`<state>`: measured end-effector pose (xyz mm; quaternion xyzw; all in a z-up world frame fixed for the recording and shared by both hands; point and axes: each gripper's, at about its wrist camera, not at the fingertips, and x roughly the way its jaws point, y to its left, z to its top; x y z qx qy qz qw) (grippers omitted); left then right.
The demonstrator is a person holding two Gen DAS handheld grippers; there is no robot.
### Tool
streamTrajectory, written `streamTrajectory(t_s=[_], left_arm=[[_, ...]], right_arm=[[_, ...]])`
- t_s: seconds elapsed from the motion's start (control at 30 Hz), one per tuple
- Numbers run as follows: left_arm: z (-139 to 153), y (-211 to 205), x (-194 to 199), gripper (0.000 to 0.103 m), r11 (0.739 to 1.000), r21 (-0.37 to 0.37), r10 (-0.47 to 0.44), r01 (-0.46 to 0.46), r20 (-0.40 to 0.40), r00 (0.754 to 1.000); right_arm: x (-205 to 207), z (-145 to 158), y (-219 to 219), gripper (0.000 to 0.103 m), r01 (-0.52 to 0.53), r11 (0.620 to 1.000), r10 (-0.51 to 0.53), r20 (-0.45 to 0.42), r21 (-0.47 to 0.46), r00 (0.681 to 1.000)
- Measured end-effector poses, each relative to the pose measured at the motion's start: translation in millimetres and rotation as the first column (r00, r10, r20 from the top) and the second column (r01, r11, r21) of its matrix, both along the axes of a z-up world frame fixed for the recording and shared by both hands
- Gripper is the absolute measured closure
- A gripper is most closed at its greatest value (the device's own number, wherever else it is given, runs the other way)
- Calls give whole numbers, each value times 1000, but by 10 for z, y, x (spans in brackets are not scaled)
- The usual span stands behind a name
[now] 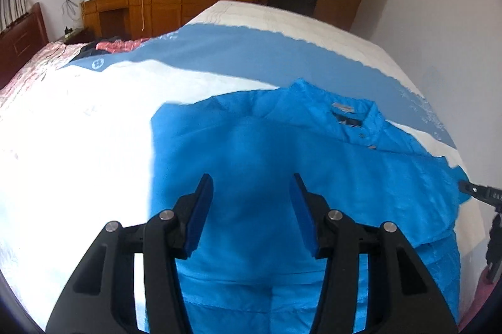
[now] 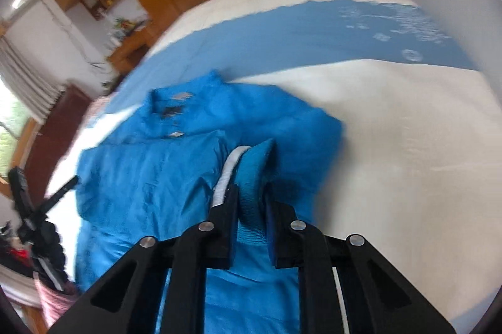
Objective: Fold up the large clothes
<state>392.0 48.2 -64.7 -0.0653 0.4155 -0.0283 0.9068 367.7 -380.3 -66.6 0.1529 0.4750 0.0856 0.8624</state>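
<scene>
Garment: bright blue, thin woven collared jacket [image 1: 282, 164] lies spread on the white-and-blue bedspread [image 1: 94, 120], filling the centre and lower right of the left wrist view; collar toward the upper right.
Right hand-held gripper [image 2: 251, 196]: clamped on a ribbed blue cuff [image 2: 255, 174] with a white lining edge showing, lower centre of the right wrist view.
Left hand-held gripper [image 1: 251, 192]: jaws apart, nothing between them, hovering over the jacket's body at lower centre.
Risk 1: cuff is bunched thick between the pads; the hold looks partial, so the sleeve may slip out when pulled across.
Risk 2: thin, slick-looking cloth; dragging the sleeve could pull the whole jacket along the bedspread and skew the fold, since the left side pins nothing.
Risk 3: jacket lies near the bed's edge at lower right of the left view; a tug that way may slide it off.
Risk 4: right view is blurred, so exact pad contact is uncertain.
</scene>
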Motion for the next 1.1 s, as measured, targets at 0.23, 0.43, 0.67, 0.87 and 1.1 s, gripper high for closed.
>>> streamTrajectory(t_s=[0.23,0.43,0.67,0.87,1.1], left_arm=[[-421,44,216,52,998,67,11,-4,-93,996],[-256,112,154,54,997,52,60,-55,-106,993],[122,-460,-39,54,1000,3,-23,23,-30,999],[-255,-842,149,55,996,73,-44,49,-70,997],[-539,-916,177,56,983,128,-124,133,-73,990]], right_arm=[[95,-351,85,86,-26,999,25,-58,-25,998],[-116,-80,23,80,15,999,-13,58,-34,998],[-255,289,495,80,-74,997,77,193,-22,978],[-78,-40,984,81,-89,989,109,171,-122,979],[30,-503,1025,86,-83,986,94,75,-147,993]])
